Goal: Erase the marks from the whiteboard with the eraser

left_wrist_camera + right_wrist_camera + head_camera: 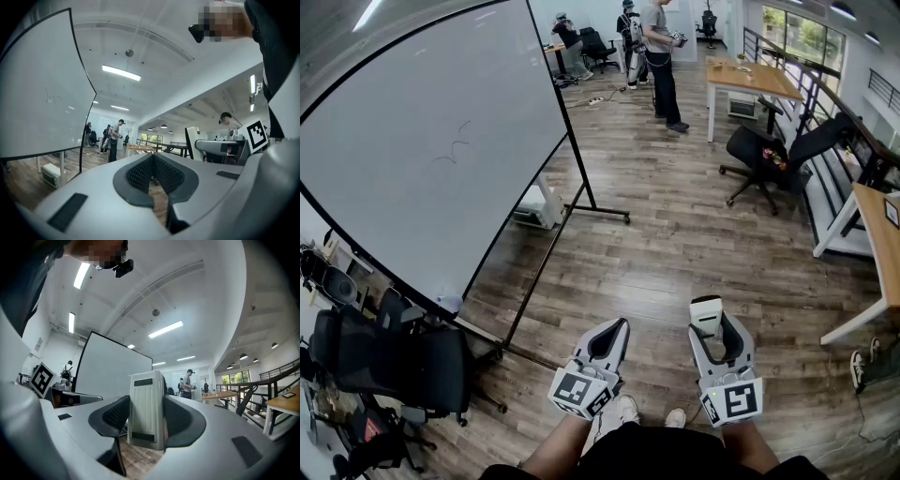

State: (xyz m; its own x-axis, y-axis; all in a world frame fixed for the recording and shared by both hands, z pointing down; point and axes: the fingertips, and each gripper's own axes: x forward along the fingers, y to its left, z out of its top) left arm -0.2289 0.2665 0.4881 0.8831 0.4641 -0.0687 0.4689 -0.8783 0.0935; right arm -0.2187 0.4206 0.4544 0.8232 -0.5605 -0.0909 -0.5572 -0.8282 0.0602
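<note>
the right gripper [720, 339] is clamped on the eraser [146, 411], a pale ribbed block that stands upright between its dark pads and pokes out past the jaw tips. the left gripper [152, 161] has its jaws pressed together at the tips with nothing between them. in the head view both grippers sit low in the frame, side by side above the person's knees, pointing forward over the wooden floor [675, 234].

the whiteboard [431, 159] stands on a black-framed stand to the person's left, well apart from both grippers, so the eraser is not touching it. the marks [455, 145] are a few thin, faint squiggles around the upper middle of the board (too small to read as any shape or letter); the rest of the white surface looks bare. a black office chair [394, 361] sits just below the board's lower edge, at the left of the head view.

farther back, a standing person [659, 56] is near a wooden desk [750, 75], and another black chair [759, 155] stands on the floor to the right.
</note>
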